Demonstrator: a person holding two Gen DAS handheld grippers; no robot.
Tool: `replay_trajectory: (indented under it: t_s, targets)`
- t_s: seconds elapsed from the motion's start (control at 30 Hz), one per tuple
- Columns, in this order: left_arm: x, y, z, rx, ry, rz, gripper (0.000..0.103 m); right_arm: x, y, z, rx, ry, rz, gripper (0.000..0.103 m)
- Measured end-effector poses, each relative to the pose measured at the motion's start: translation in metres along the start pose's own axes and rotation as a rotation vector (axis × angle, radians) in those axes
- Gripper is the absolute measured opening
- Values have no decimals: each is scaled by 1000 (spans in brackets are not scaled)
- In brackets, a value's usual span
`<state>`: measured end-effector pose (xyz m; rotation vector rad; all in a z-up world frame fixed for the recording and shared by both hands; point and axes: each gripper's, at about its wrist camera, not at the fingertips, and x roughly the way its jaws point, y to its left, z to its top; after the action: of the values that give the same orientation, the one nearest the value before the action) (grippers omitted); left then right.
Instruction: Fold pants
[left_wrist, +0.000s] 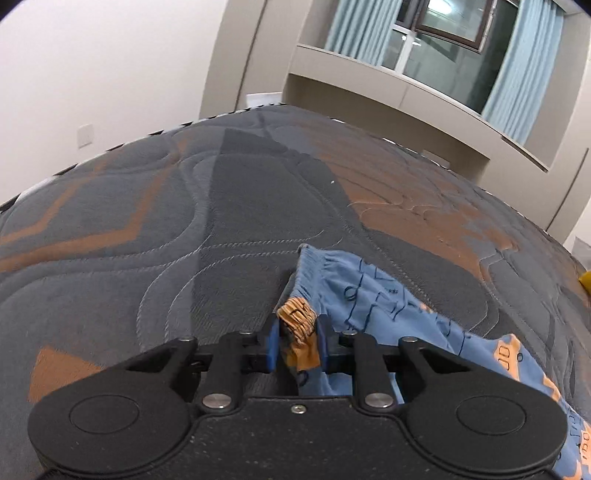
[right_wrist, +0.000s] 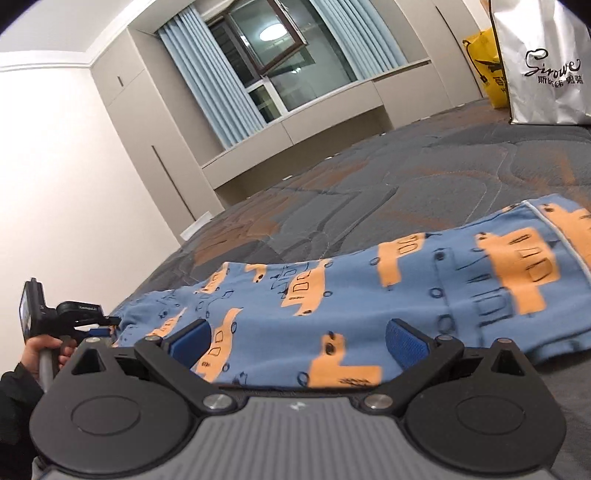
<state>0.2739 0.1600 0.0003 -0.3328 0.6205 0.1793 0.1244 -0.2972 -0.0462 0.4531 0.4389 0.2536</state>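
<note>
Between the left gripper (left_wrist: 297, 341) pads a bunched fold of the pants (right_wrist: 369, 295) is pinched at the waistband end. Right gripper (right_wrist: 297, 341) stands wide, empty, cloth spread just ahead on the mattress (left_wrist: 147, 221). Fabric judged light, limp, drapey; take hems or waistband edge.

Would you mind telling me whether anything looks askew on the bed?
Nothing looks damaged. The pants lie rumpled, with the waistband end bunched in the left tongs; the right tongs are open.
</note>
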Motion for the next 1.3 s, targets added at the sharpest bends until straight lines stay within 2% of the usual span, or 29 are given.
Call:
replay_trajectory:
  t_s: [0.03, 0.13, 0.23, 0.3, 0.4, 0.47, 0.5, 0.57, 0.6, 0.63, 0.73, 0.87, 0.97, 1.0, 1.03, 1.07, 1.13, 1.23, 1.3]
  targets:
    - [-1, -5, 3, 34, -18, -19, 15, 4, 6, -1, -20, 4, -25, 103]
    - [-14, -21, 10, 125, -104, -82, 14, 12, 20, -4, -59, 11, -41, 103]
    - [-23, -32, 12, 232, -181, -100, 16, 17, 27, -6, -74, 33, -58, 103]
    - [-17, -30, 11, 269, -165, -85, 16, 18, 28, -6, -78, 37, -65, 103]
    - [6, -15, 5, 256, -83, -29, 17, 18, 26, -6, -71, 36, -59, 103]
    - [17, -4, -2, 243, -46, 6, 24, 18, 26, -6, -72, 36, -59, 103]
    - [18, 0, -4, 236, -51, 7, 31, 18, 26, -6, -73, 35, -59, 103]
    - [16, 5, -3, 231, -62, 5, 48, 18, 25, -5, -71, 32, -56, 103]
    - [14, 7, -2, 224, -54, -7, 63, 17, 24, -5, -67, 30, -53, 103]
    - [13, 11, -1, 211, -43, -24, 71, 16, 24, -5, -63, 28, -50, 103]
    - [24, 21, 0, 171, 15, -57, 72, 15, 21, -5, -50, 23, -37, 103]
    - [26, 28, -1, 140, 37, -88, 73, 14, 18, -5, -32, 18, -20, 103]
    - [26, 22, -2, 142, 60, -91, 68, 13, 17, -5, -23, 15, -10, 103]
    - [27, 18, -3, 147, 64, -84, 60, 13, 17, -6, -21, 14, -8, 103]
    - [27, 13, -4, 150, 71, -76, 45, 13, 16, -6, -19, 13, -5, 103]
    - [28, 8, -3, 148, 79, -63, 35, 13, 16, -6, -17, 12, -3, 103]
    - [23, -4, -2, 150, 80, 6, 17, 13, 17, -6, -15, 15, -2, 103]
    - [5, -24, 1, 200, 34, 73, 13, 13, 17, -6, -12, 16, 2, 103]
    - [-16, -30, 5, 213, -5, 77, 13, 13, 16, -7, -6, 12, 8, 103]
